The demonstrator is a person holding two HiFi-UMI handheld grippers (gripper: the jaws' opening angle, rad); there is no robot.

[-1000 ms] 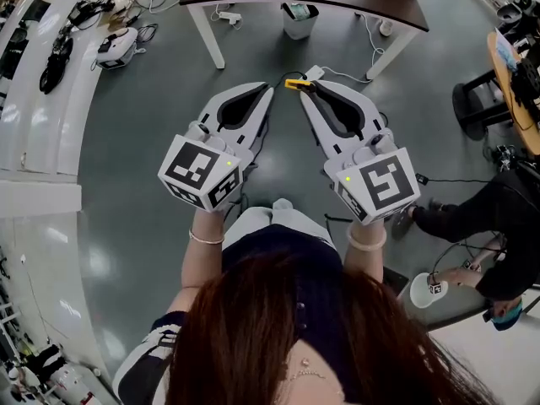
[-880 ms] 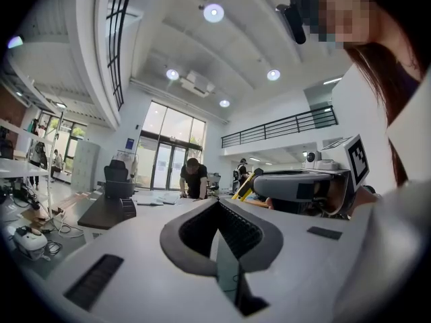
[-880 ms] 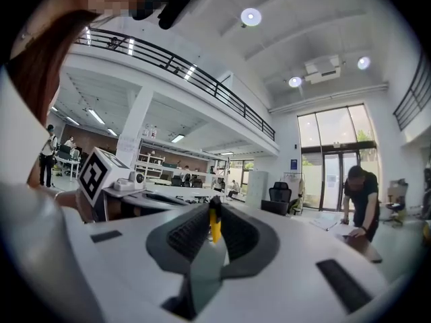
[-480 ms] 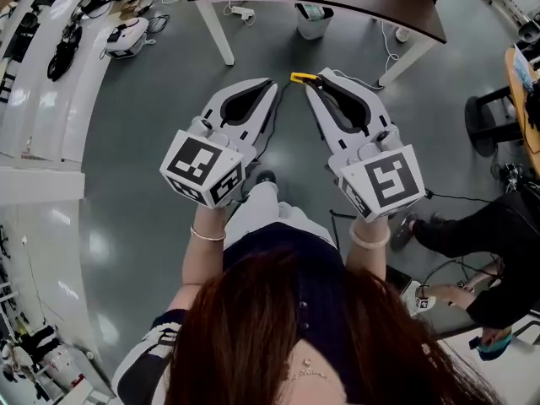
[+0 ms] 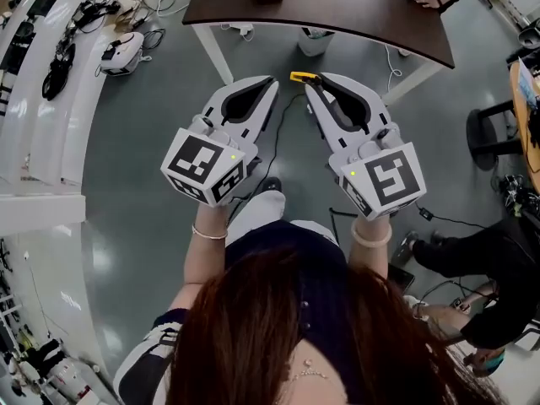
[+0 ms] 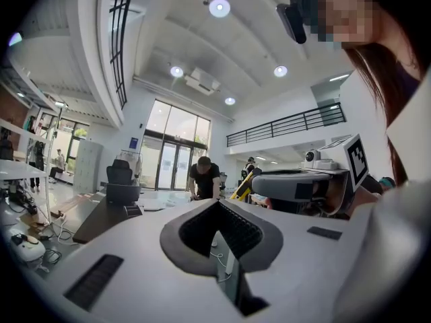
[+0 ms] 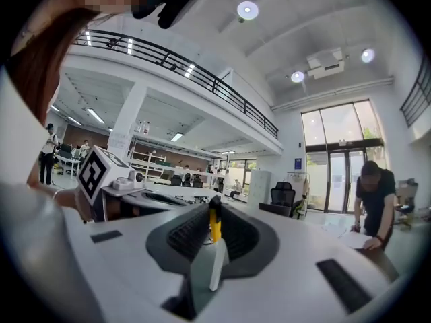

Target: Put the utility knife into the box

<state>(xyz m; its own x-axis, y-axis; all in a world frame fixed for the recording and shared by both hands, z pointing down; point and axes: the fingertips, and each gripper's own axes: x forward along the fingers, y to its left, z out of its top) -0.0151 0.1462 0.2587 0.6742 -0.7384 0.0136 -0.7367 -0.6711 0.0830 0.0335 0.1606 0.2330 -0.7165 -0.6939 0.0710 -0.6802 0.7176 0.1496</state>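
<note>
The yellow-and-black utility knife [image 5: 300,78] is pinched between the closed jaw tips of the white right gripper [image 5: 314,82]. At its 9 o'clock, the white left gripper [image 5: 272,83] has its jaws together, empty. A dark brown curved table [image 5: 337,7] lies at 12 o'clock.

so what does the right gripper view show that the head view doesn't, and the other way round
Only the right gripper view: the jaws closed on the utility knife, plus glass doors and a balcony railing. Only the head view: the dark tabletop from above, the grey floor, the person's hair. Both: the right gripper, the left gripper and the knife's yellow end.
</note>
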